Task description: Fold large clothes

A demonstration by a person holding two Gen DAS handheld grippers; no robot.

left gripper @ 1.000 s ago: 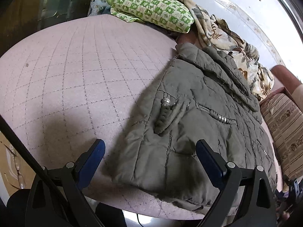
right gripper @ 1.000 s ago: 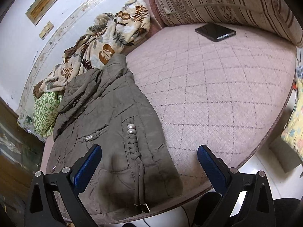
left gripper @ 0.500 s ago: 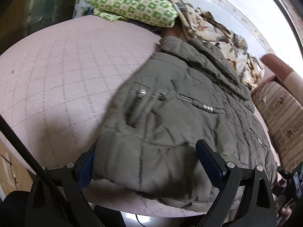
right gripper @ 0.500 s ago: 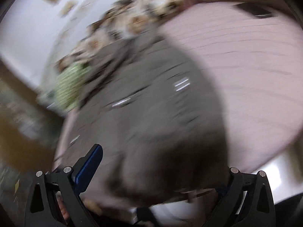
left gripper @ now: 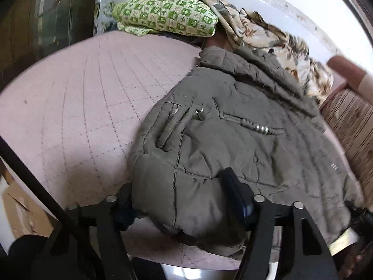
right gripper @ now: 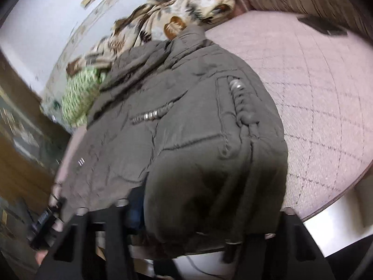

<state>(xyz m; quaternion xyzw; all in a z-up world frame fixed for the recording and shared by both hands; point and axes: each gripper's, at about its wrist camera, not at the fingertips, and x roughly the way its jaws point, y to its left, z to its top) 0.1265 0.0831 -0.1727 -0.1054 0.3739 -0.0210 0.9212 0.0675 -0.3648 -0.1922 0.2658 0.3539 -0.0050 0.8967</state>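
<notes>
An olive quilted jacket (left gripper: 233, 121) lies spread on the pink quilted bed (left gripper: 70, 98), collar toward the wall. My left gripper (left gripper: 179, 200) is at the jacket's near hem corner. Its jaws are closing, and the puffy fabric bulges between the fingers (left gripper: 235, 196). In the right wrist view the same jacket (right gripper: 186, 116) fills the middle. My right gripper (right gripper: 207, 212) is closing on the other hem corner. Bunched fabric fills the gap and hides most of both fingers (right gripper: 134, 207).
A green checked pillow (left gripper: 167, 11) and a leaf-print blanket (left gripper: 268, 35) lie by the wall behind the collar. A striped cushion (left gripper: 349, 121) stands at the right. A dark phone (right gripper: 324, 26) rests on the bed (right gripper: 314, 81). A cardboard box (left gripper: 18, 210) sits below the bed's edge.
Both grippers have moved forward over the jacket's near hem and their jaws have narrowed onto it. The hem corners now bunch up between the fingers, and the right view has swung left.
</notes>
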